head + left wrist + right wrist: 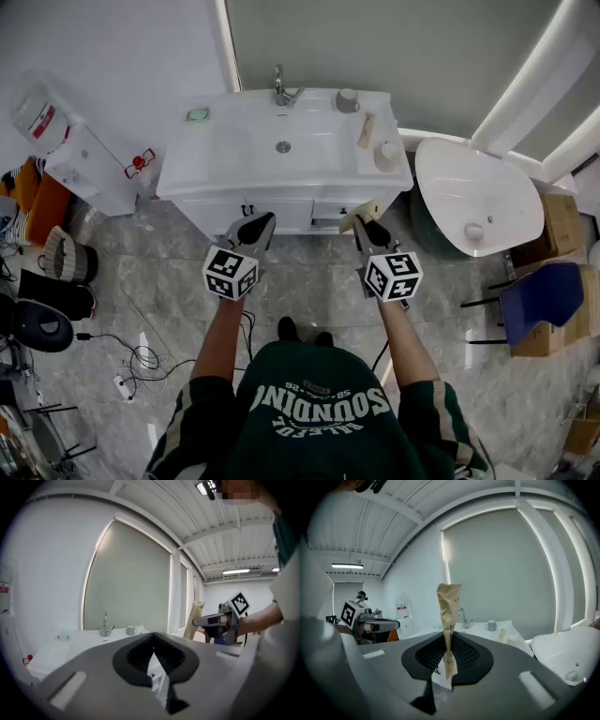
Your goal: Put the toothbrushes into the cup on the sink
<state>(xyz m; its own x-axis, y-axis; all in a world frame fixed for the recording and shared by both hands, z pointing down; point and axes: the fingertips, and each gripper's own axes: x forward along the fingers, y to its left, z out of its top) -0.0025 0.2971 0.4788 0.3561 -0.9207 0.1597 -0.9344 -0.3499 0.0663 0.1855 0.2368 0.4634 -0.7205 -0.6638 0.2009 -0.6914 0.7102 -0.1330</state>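
A grey cup (347, 100) stands at the back right of the white sink counter (211, 159), right of the faucet (281, 89). A paper-wrapped toothbrush (366, 131) lies on the counter near a white round pot (386, 155). My right gripper (367, 223) is shut on another brown paper-wrapped toothbrush (449, 616), which stands upright between its jaws in front of the vanity. My left gripper (262, 220) hovers level with it to the left, jaws shut with nothing held. From the right gripper view, the cup (491, 626) is ahead, past the packet.
A green soap (197, 114) lies at the counter's back left. A white oval basin (473, 202) stands right of the vanity and a white cabinet (89, 169) to its left. Cardboard boxes, a blue chair (539, 300) and floor cables (141, 361) surround me.
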